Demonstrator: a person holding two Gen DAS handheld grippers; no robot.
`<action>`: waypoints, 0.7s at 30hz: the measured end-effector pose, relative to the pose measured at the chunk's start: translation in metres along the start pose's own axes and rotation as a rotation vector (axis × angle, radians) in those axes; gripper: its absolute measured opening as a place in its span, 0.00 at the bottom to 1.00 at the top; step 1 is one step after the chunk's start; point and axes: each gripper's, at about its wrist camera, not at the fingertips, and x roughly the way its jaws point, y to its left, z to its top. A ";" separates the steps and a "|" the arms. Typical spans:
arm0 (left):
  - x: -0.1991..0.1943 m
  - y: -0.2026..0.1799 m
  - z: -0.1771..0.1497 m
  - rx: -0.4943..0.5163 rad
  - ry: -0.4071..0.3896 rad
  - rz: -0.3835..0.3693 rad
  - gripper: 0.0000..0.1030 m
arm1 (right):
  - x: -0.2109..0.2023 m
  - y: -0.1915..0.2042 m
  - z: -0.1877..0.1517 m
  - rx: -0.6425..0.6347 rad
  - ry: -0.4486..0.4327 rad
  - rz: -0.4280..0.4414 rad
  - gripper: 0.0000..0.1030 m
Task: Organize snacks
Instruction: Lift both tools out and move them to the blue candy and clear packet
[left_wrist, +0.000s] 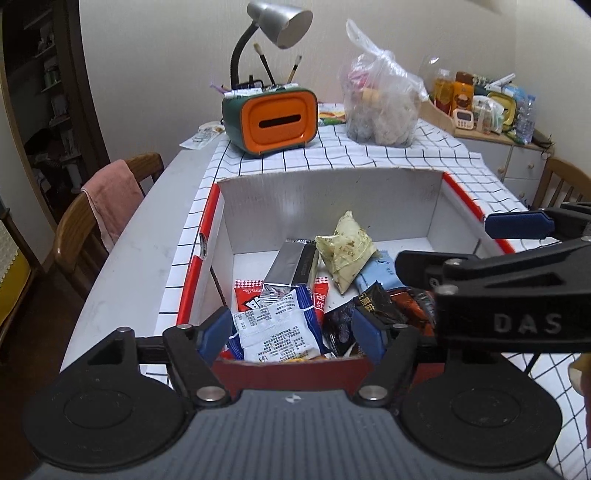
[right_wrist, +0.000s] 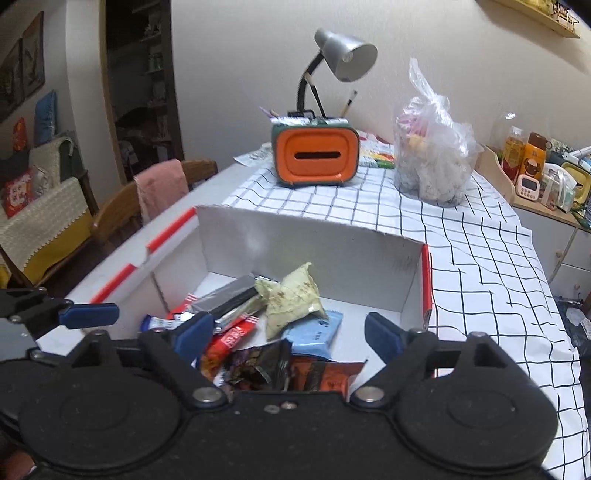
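The snacks are seen inside the white box with red edges, which stands on the checked tablecloth. The left gripper is held above the near edge of the box, its blue pads apart; a white and blue packet lies below them, not pressed. The right gripper is also spread apart, with nothing between its pads. At 12 o'clock from the box an orange organizer with a lamp is placed, and at 1 o'clock a plastic bag.
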 end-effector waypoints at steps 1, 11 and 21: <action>-0.004 0.001 -0.001 -0.002 -0.004 -0.002 0.73 | -0.005 0.000 0.000 -0.001 -0.005 0.006 0.88; -0.045 -0.003 -0.018 -0.011 -0.061 -0.017 0.82 | -0.059 0.000 -0.015 0.016 -0.051 0.081 0.96; -0.077 -0.004 -0.054 -0.007 -0.083 -0.007 0.92 | -0.104 -0.001 -0.049 0.019 -0.071 0.159 1.00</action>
